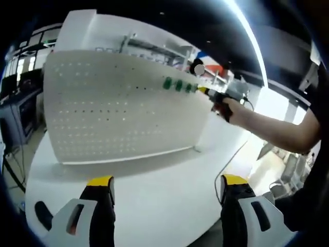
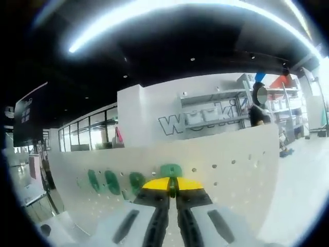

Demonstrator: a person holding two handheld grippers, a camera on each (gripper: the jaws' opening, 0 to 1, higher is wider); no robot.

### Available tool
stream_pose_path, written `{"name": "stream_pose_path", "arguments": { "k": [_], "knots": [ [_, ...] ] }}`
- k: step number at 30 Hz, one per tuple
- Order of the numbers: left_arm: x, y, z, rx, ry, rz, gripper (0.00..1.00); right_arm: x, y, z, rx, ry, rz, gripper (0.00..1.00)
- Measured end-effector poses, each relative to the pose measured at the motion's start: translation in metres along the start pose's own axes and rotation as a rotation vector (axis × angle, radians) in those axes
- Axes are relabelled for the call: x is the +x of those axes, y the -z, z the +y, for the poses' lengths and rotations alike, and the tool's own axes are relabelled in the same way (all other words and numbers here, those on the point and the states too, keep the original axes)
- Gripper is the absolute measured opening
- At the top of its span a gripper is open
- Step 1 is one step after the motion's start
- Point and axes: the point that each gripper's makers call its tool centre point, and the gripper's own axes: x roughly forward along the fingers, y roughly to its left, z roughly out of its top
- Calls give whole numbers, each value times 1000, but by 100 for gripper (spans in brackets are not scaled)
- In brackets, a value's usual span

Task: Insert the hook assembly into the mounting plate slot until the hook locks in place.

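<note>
A white pegboard mounting plate (image 1: 103, 113) stands upright on a white table (image 1: 154, 206). Three green hooks (image 1: 178, 85) sit in a row near its upper right corner. My left gripper (image 1: 167, 181) hangs open over the table in front of the board, with nothing between its yellow-tipped jaws. A person's hand holds my right gripper (image 1: 213, 96) against the board's upper right edge. In the right gripper view, the right gripper (image 2: 172, 184) is shut on a green hook (image 2: 170, 170) pressed at the plate (image 2: 231, 180). Three more green hooks (image 2: 112, 181) line up to its left.
The person's forearm (image 1: 272, 128) reaches in from the right above the table. Desks with monitors (image 1: 15, 103) stand at the far left. Shelving (image 2: 216, 110) lines the wall behind the board. The table's rounded front edge (image 1: 31, 190) lies near my left jaw.
</note>
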Motion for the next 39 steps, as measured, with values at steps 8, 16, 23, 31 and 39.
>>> {"name": "stream_pose_path", "arguments": {
  "k": [8, 16, 23, 31, 39],
  "knots": [
    [2, 4, -4, 2, 12, 9, 86, -1, 2, 2, -14, -2, -14, 1],
    [-1, 5, -1, -1, 2, 8, 85, -1, 3, 3, -40, -2, 5, 3],
    [-4, 4, 1, -1, -2, 1, 86, -2, 7, 3, -25, -3, 36, 7],
    [-8, 2, 4, 4, -11, -9, 89, -10, 0, -1, 4, 17, 42, 21],
    [-12, -2, 6, 16, -22, -21, 93, -30, 5, -6, 11, 23, 79, 30]
  ]
}}
